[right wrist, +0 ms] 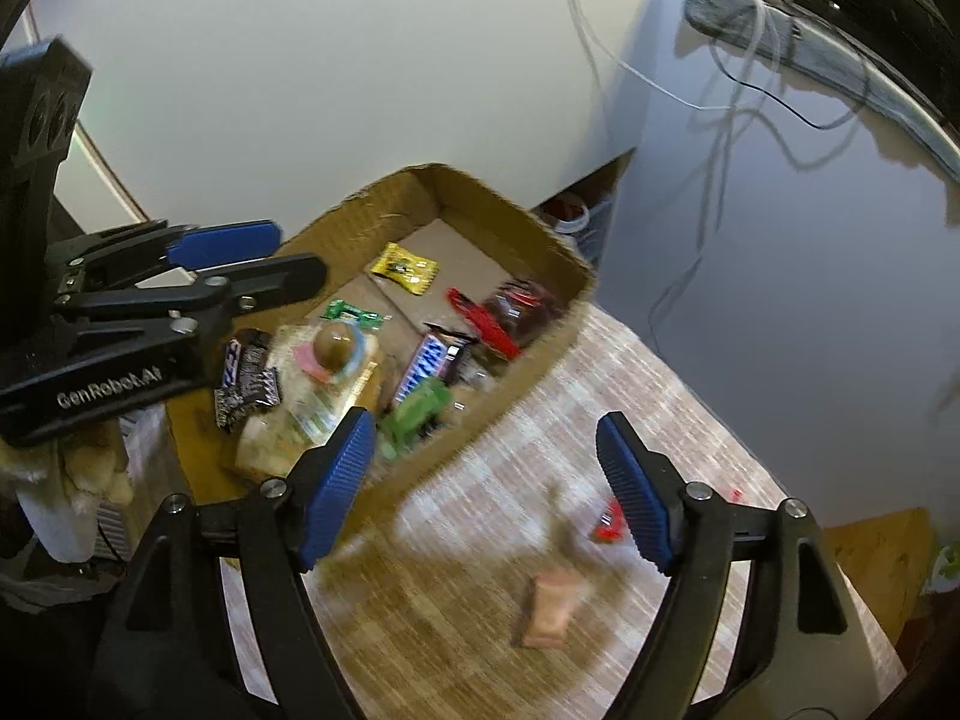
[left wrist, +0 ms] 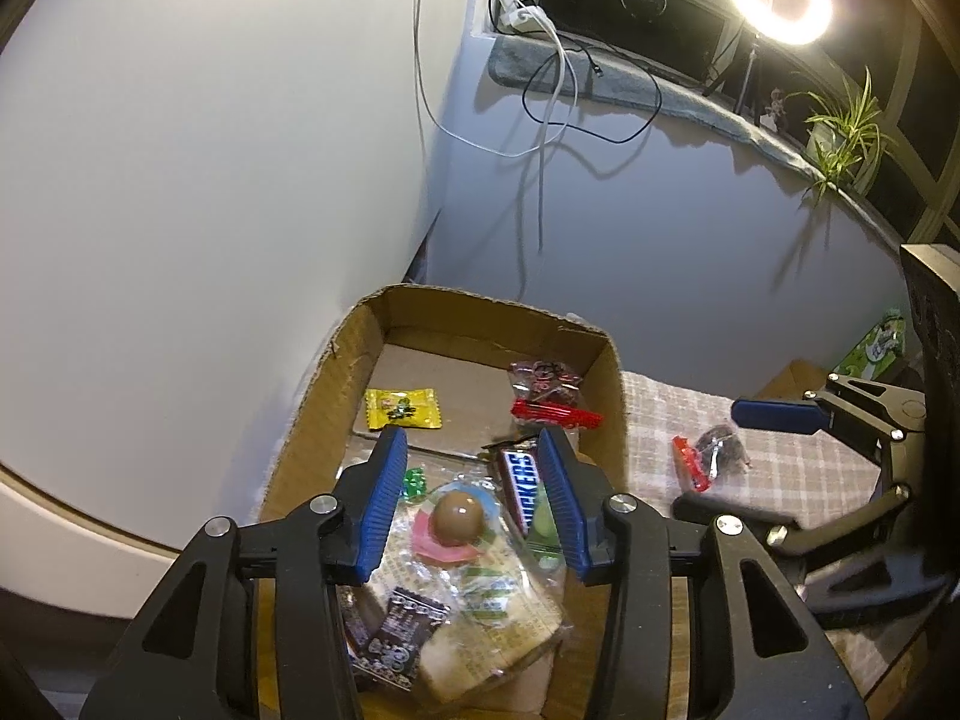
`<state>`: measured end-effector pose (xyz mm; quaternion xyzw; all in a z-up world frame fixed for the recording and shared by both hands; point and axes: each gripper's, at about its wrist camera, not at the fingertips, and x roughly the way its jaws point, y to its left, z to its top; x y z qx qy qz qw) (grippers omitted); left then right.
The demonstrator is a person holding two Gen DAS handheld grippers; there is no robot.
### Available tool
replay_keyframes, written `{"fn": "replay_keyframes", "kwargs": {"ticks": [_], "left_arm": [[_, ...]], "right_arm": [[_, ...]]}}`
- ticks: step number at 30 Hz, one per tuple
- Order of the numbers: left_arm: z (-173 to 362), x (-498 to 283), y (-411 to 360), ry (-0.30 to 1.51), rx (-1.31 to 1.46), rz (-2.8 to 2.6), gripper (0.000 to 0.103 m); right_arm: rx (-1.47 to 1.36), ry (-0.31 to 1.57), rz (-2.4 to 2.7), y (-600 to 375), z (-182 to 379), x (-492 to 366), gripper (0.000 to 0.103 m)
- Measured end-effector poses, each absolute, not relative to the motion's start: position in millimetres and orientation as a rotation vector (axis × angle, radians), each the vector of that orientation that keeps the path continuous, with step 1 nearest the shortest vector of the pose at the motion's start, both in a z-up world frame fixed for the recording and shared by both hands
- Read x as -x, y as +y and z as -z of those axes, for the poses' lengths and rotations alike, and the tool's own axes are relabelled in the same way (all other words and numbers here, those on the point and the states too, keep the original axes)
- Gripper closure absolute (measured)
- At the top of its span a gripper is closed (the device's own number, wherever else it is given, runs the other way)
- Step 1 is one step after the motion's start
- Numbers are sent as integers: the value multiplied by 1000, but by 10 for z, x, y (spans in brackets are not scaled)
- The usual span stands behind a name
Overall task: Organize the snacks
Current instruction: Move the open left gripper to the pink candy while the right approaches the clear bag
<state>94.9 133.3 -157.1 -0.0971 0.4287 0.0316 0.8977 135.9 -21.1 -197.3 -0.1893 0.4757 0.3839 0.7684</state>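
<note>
The left hand-held gripper [left wrist: 471,501] hangs over the near end of the cardboard box [left wrist: 600,354], jaws partly apart with nothing pinched. Through the gap you can see the clear bag with the brown ball on top [left wrist: 459,519] lying in the box, and the pads aren't pressing on it. The right hand-held gripper [right wrist: 486,480] is out over the checked cloth [right wrist: 630,396] on the counter, jaws spread wide and empty.

Most of the snacks are already in the box: the yellow packet [left wrist: 403,408] near the back, the red-sealed bag [left wrist: 549,393] by the right wall, the Snickers bar [left wrist: 521,489] next to the left gripper's right pad, and a dark wrapper [left wrist: 399,630] at the near end. Still outside it are a red-and-clear packet [left wrist: 711,456] on the cloth, just right of the box, and a pinkish bar [right wrist: 549,609] closer to the camera in the right wrist view. That view is pretty smeared, so I can't read what the bar is.

My take is that the step now is grabbing one of those loose ones with the right hand. If it were me:
- Come straight down with the jaws astride the short side of the packet, not the length.
- Get the pads low enough to catch the wrapper body, since the crimped ends slip.
- Watch the cloth, because a low pinch will bunch the fabric and drag it.
- Drop it in the emptier back half of the box, and keep the left one out of the way.
</note>
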Motion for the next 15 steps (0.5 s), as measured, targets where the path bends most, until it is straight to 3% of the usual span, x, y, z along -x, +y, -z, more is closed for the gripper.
{"fn": "replay_keyframes", "kwargs": {"ticks": [15], "left_arm": [[1590,-787,638,912,209,84,58]], "right_arm": [[296,1106,-649,-1206,2024,-1768,24]]}}
